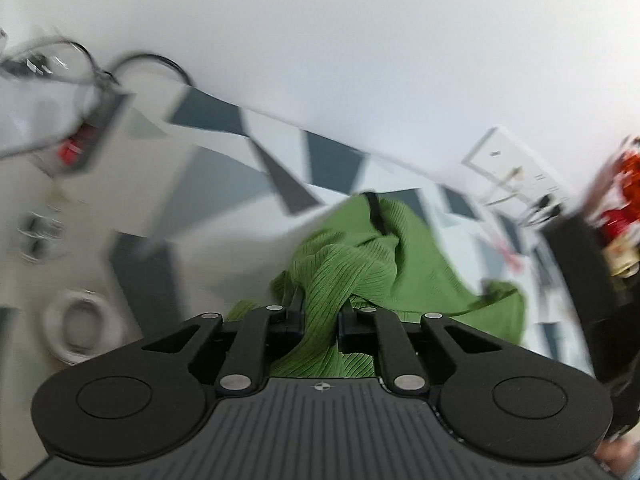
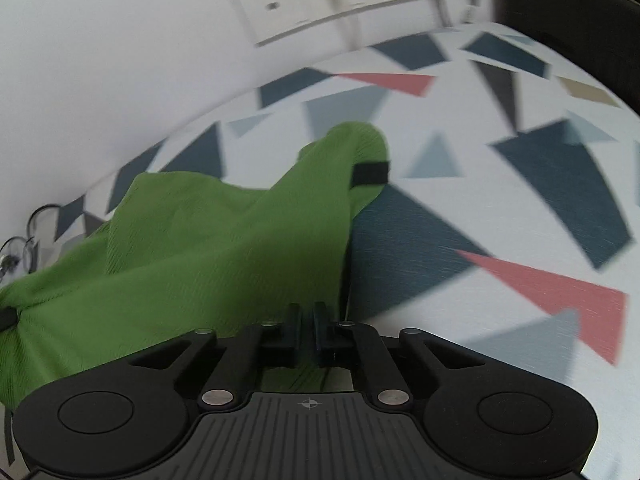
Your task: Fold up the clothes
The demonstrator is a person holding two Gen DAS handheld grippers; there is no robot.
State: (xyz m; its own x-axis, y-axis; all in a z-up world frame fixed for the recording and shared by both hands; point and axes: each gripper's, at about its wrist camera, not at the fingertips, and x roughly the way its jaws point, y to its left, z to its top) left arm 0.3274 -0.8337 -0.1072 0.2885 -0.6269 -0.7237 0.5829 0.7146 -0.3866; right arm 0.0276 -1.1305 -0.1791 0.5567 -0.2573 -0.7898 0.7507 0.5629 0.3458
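A green ribbed garment [image 1: 360, 264] with a small black tab lies bunched on the table with its triangle-patterned cloth [image 1: 224, 168]. My left gripper [image 1: 320, 312] is shut on a thick fold of it, and fabric fills the gap between the fingers. In the right wrist view the same green garment [image 2: 200, 248] stretches left and away, its black tab [image 2: 370, 174] near the far end. My right gripper [image 2: 306, 320] is shut on the garment's near edge, fingers almost together. Both views are blurred by motion.
A white wall socket panel [image 2: 340, 4] with plugged cables sits behind the table. Keys on rings and a black and red object [image 1: 88, 136] lie at the left, near a white roll of tape [image 1: 80, 328]. A dark object [image 1: 580, 264] and red items stand at the right.
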